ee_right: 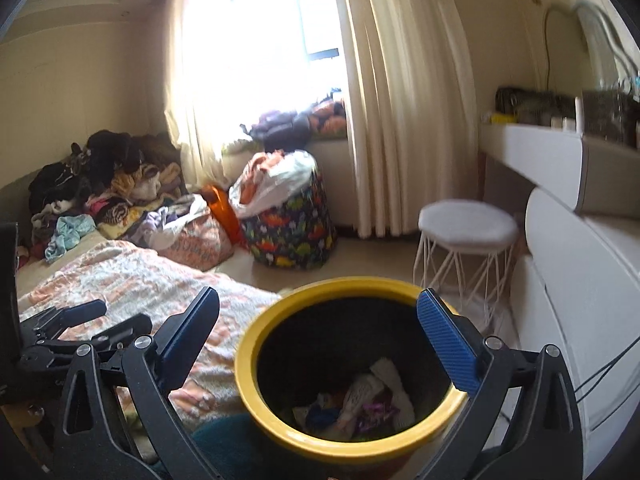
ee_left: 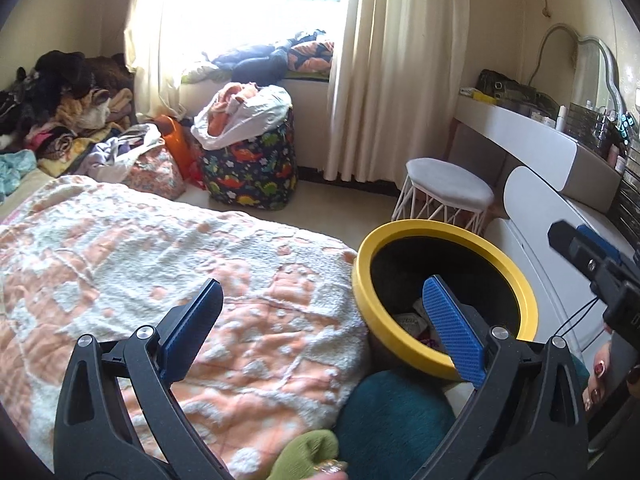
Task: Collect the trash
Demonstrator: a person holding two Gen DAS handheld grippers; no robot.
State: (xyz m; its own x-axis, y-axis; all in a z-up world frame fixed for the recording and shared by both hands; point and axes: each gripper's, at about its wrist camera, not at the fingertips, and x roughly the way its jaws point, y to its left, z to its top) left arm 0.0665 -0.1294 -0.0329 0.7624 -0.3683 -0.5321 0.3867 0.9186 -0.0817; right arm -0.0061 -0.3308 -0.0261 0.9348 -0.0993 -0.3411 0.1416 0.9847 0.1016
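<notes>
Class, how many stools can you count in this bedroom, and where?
1. The white stool stands on the floor between the curtain and the dresser, beyond the yellow bin. Others may be hidden.

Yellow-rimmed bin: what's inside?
The yellow-rimmed bin holds crumpled trash at the bottom: white paper and purple and blue wrappers. Its dark wall hides the near side of the floor, and anything under the pile can't be seen.
</notes>
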